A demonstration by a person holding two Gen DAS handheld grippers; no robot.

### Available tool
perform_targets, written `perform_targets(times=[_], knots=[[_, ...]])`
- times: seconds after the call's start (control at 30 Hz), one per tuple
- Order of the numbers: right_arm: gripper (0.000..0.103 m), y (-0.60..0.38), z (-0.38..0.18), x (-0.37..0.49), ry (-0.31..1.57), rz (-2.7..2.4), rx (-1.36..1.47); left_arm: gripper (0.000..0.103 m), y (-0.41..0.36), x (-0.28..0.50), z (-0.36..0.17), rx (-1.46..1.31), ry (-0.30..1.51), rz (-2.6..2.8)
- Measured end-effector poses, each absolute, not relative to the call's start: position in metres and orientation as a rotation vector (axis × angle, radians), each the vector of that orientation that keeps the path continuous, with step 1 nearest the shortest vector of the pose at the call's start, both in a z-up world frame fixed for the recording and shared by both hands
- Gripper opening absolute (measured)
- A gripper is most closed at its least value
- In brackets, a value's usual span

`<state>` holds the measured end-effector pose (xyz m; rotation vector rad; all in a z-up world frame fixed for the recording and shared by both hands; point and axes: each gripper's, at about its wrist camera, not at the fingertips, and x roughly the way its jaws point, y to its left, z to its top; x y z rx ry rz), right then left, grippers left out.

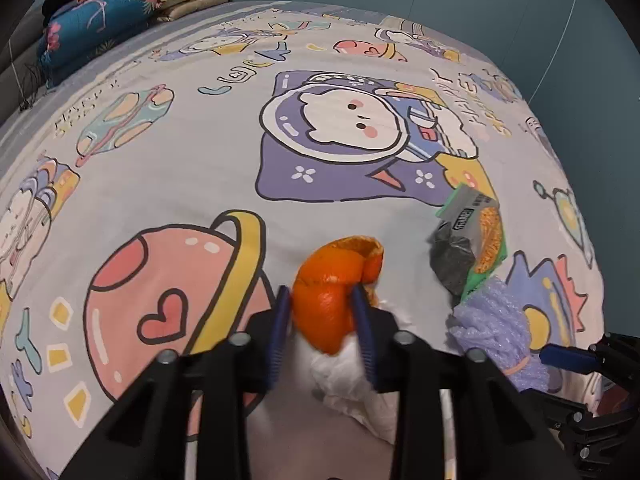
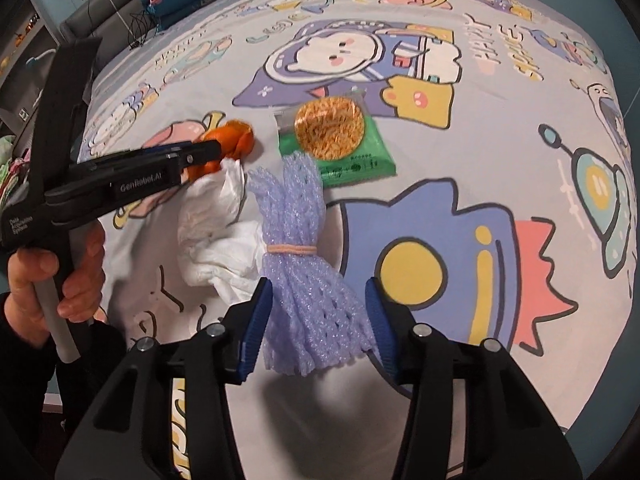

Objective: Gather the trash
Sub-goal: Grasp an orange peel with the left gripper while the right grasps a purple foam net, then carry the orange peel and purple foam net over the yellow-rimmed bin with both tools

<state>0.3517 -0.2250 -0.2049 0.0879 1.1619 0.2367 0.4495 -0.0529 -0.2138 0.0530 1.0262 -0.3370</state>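
An orange peel lies on the cartoon bedsheet, and my left gripper is shut on it; it also shows in the right wrist view. A crumpled white tissue lies just behind the peel. A lilac foam fruit net tied with a pink band lies between the fingers of my right gripper, which is open around it. A green snack wrapper lies beyond the net.
Folded quilts and a blue floral pillow sit at the head of the bed. The bed's right edge drops off by a teal wall. A hand holds the left gripper's handle.
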Motion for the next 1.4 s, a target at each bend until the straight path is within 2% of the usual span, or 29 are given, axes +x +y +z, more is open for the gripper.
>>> perform_targets(times=[0.17,0.33,0.9,1.4], knots=[[0.024,-0.224,-0.205,0.352,1.17,0.226,0.095,0.019,-0.049,0.45,-0.211,0.039,1.022,-0.325],[0.016,-0.221,-0.204,0.35,1.168,0.228,0.088,0.013,-0.044,0.449,-0.209,0.027,1.017,-0.315],[0.015,-0.23,-0.158,0.322,1.068,0.216,0.121,0.012,-0.007,0.432,-0.174,-0.048,0.956,-0.288],[0.015,-0.251,-0.117,0.266,0.984,0.195,0.17,0.012,0.028,0.362,-0.129,-0.106,0.871,-0.278]])
